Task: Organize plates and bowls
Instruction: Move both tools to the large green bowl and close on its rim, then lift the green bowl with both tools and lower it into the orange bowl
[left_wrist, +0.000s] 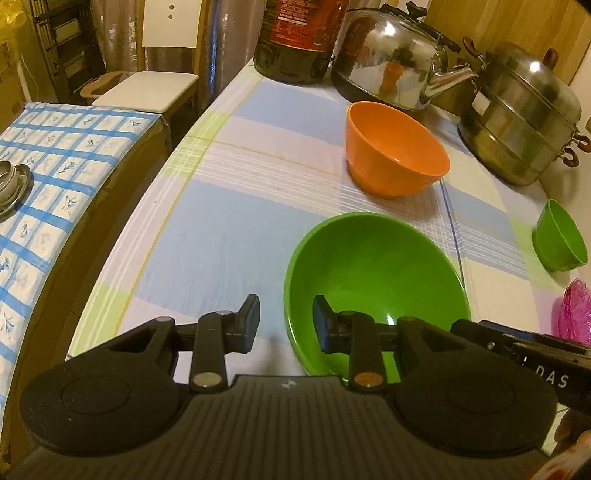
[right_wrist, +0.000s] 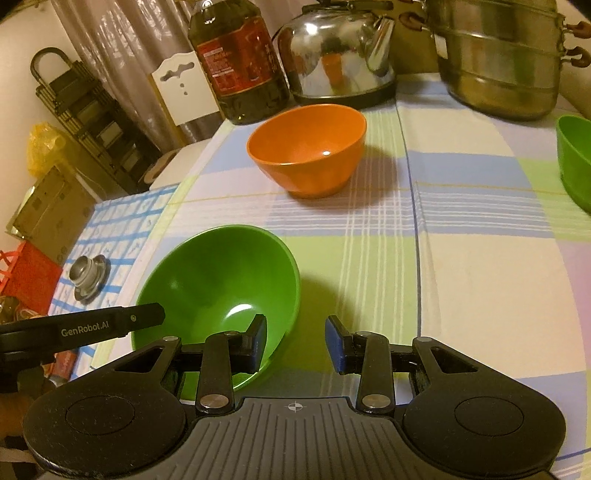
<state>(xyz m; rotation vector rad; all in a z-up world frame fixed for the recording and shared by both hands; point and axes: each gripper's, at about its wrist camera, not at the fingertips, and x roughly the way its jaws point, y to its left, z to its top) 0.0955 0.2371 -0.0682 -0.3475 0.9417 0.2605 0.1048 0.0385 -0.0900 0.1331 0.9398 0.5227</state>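
The large green bowl (left_wrist: 373, 280) sits on the tabletop (left_wrist: 221, 229) near its front edge, empty and upright. The orange bowl (left_wrist: 395, 147) stands just behind it, and a small green bowl (left_wrist: 559, 236) well off to the right. The left tool (left_wrist: 284, 325) straddles the big bowl's left rim, jaws parted, gripping nothing; the right tool (right_wrist: 297, 343) does the same at the right rim, also released. A good grasp probably means lowering each tool until one finger is inside the wall and one outside, then closing evenly so the bowl lifts level, clear of the kettle (left_wrist: 399, 62) and steamer pot (left_wrist: 524, 118).
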